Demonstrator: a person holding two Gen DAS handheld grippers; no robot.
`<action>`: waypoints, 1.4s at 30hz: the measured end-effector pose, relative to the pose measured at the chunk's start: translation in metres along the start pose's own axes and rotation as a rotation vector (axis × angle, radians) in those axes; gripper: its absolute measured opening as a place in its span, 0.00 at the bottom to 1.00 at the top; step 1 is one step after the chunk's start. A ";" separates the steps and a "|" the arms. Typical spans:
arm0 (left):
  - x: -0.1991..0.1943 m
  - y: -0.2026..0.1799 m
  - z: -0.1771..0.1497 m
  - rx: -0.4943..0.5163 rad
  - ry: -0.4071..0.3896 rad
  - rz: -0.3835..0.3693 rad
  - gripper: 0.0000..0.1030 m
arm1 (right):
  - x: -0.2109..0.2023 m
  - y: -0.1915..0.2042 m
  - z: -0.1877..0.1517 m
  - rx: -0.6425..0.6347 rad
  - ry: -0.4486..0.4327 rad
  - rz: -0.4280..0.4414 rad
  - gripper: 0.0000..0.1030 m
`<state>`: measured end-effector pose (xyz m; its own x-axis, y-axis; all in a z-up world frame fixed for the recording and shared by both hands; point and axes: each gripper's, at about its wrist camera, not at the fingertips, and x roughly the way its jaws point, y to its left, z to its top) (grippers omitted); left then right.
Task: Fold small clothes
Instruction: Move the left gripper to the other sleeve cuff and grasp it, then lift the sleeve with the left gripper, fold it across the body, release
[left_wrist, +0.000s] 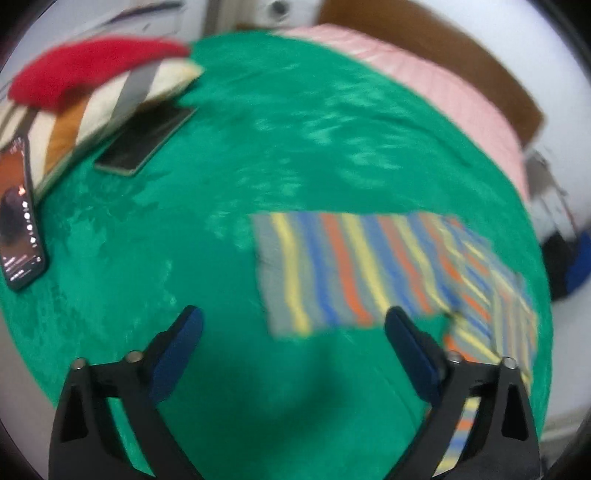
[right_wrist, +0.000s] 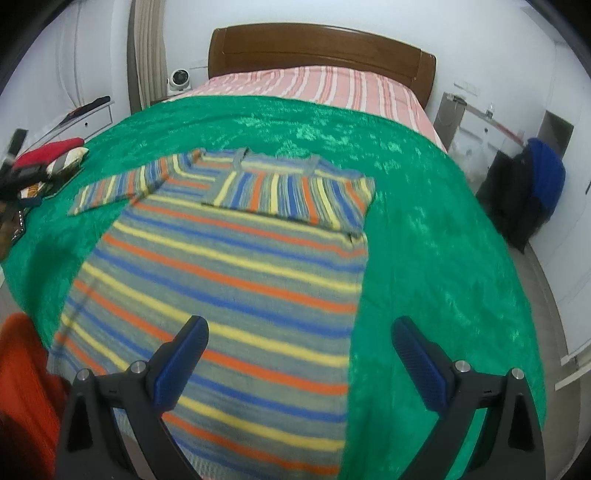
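On the bed, a green blanket (right_wrist: 424, 229) covers the near part of the mattress, and a striped sweater (right_wrist: 229, 280) lies flat on it, its hem toward the foot edge and its collar toward the wooden headboard (right_wrist: 317, 48). One sleeve (right_wrist: 295, 195) is folded across the chest, while the other sleeve (right_wrist: 122, 188) stretches out toward the left edge of the bed. The right gripper (right_wrist: 299, 339) hangs above the lower part of the sweater near its right side edge, its jaws spread wide with nothing between them. The left gripper (left_wrist: 293, 325) is over bare green blanket just beside the outstretched sleeve (left_wrist: 332, 273), also wide apart and empty, though this view is blurred. Near the bed's left edge lie a striped cushion (left_wrist: 92, 118) with a red cloth (left_wrist: 85, 70) on it, a dark tablet (left_wrist: 144, 140) and a phone (left_wrist: 22, 229). Pink striped bedding (right_wrist: 325, 85) shows beyond the blanket at the head end.
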<state>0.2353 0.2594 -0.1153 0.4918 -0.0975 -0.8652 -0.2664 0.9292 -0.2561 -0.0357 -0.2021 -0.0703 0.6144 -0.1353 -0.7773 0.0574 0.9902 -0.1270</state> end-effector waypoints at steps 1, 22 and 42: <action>0.013 0.002 0.007 -0.021 0.016 0.040 0.83 | 0.001 -0.001 -0.002 0.002 0.007 -0.004 0.96; -0.088 -0.280 0.006 0.568 -0.233 -0.180 0.02 | 0.014 -0.044 -0.025 0.120 0.023 -0.013 0.96; 0.073 -0.300 -0.084 0.558 0.020 0.046 0.85 | 0.023 -0.070 -0.051 0.202 0.048 -0.004 0.96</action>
<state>0.2819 -0.0566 -0.1379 0.4726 -0.0541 -0.8796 0.1942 0.9800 0.0441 -0.0657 -0.2760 -0.1103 0.5763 -0.1354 -0.8059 0.2191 0.9757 -0.0072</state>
